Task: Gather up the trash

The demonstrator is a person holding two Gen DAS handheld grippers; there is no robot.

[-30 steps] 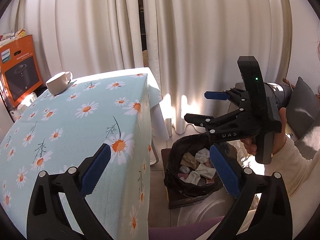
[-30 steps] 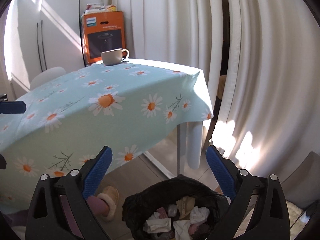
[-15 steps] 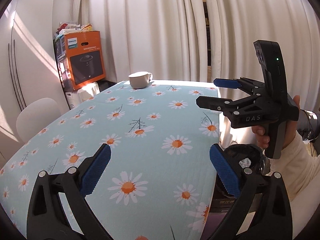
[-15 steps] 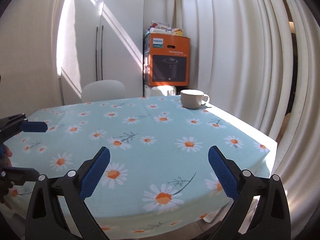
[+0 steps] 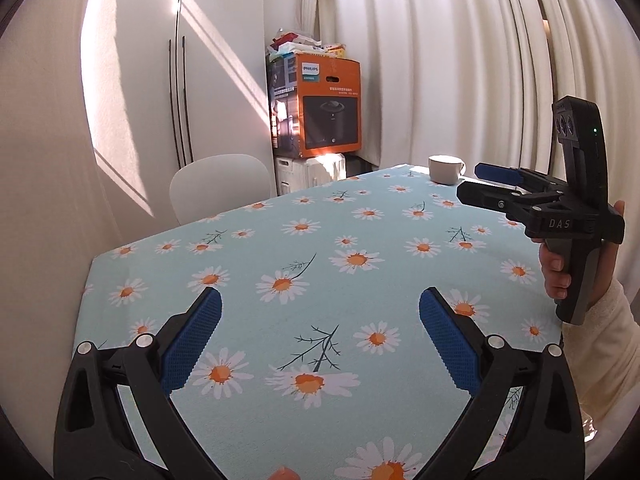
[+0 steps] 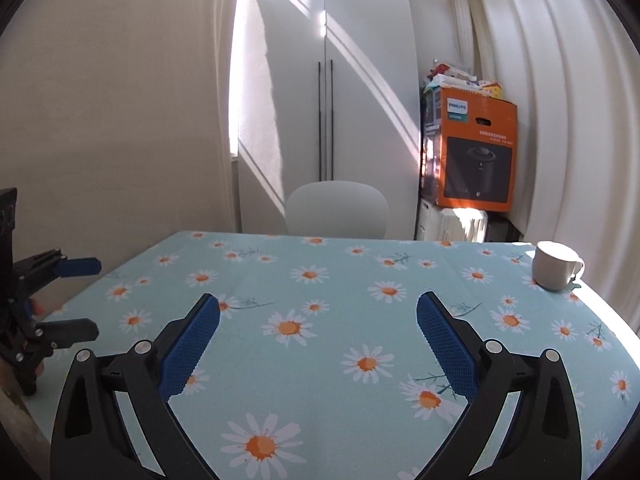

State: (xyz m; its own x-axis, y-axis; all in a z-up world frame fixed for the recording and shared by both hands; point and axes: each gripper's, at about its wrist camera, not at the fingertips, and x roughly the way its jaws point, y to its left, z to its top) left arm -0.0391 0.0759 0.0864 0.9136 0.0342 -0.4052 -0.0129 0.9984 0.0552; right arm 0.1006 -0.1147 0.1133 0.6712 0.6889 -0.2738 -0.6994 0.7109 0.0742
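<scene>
My left gripper is open and empty above the near part of a table with a light blue daisy-print cloth. My right gripper is open and empty above the same cloth. The right gripper also shows in the left wrist view, held in a hand at the right, jaws apart. The left gripper shows at the left edge of the right wrist view, jaws apart. No trash and no trash bin is in view now.
A white cup stands at the table's far right corner, also in the right wrist view. A white chair stands behind the table. An orange box sits on a stack by the white curtains.
Both grippers swung left and up from over the black trash bag on the floor to over the table top. The bag has left both views. Both stayed open.
</scene>
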